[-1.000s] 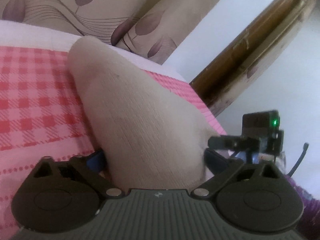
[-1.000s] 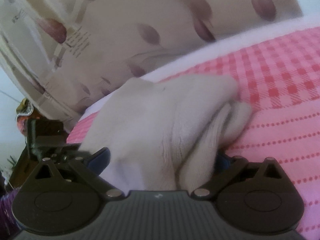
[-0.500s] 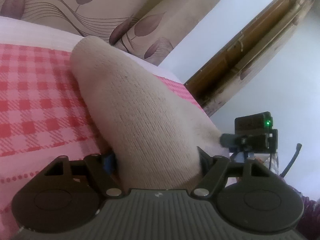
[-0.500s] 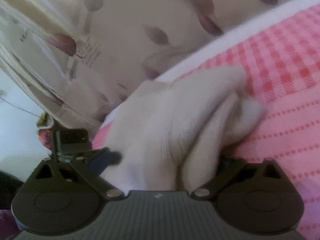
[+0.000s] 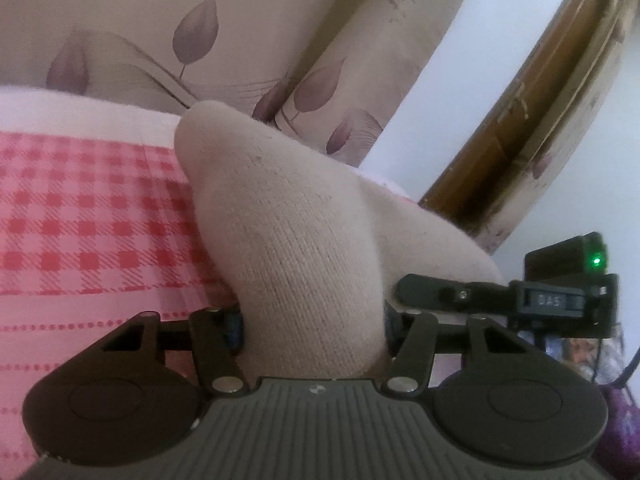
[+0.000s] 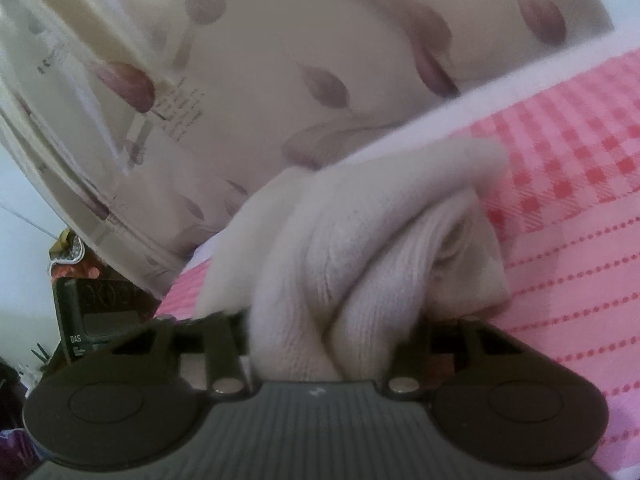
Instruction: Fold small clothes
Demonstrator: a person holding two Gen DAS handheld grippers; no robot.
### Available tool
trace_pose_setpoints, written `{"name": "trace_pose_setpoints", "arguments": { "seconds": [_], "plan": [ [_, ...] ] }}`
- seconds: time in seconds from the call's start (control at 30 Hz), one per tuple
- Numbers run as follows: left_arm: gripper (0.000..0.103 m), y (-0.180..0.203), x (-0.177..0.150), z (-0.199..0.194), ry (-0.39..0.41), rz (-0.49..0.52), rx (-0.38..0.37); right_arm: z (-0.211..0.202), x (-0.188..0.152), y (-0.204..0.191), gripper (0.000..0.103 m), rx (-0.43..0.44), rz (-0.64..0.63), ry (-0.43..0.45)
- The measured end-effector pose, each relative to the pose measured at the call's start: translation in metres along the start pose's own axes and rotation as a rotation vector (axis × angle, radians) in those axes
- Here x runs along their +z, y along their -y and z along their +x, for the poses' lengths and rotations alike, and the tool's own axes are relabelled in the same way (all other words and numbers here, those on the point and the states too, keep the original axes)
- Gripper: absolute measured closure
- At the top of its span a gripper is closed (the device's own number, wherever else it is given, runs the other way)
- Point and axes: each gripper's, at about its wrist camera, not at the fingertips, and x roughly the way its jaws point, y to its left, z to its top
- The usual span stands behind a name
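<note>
Both jaw pairs have narrowed: left gripper (image 5: 312, 320) and right gripper (image 6: 328, 328) pinch beige knitted sock (image 5: 296, 240) above pink checked bedsheet (image 5: 80, 240).

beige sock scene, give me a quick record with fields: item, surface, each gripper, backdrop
item: beige knit sock, bunched, with its ribbed cuff showing in the right wrist view
surface: pink and red checked bedsheet; the far end of the sock appears to rest on it
left gripper: shut on the sock, fabric filling the gap between the fingers
right gripper: shut on the sock, folds bunched between the fingers
backdrop: cream curtain with purple leaf print, wooden door frame at the right of the left wrist view
</note>
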Motion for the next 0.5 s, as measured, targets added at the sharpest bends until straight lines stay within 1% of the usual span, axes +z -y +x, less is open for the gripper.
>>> {"name": "trace_pose_setpoints", "arguments": {
  "seconds": [0.23, 0.5],
  "plan": [
    [0.046, 0.018, -0.001, -0.039, 0.041, 0.051, 0.075, 0.001, -0.006, -0.033, 0.055, 0.034, 0.014, 0.027],
    [0.046, 0.034, -0.009, -0.093, 0.08, 0.095, 0.162, 0.002, -0.024, -0.076, 0.055, 0.069, 0.016, 0.043]
  ]
}}
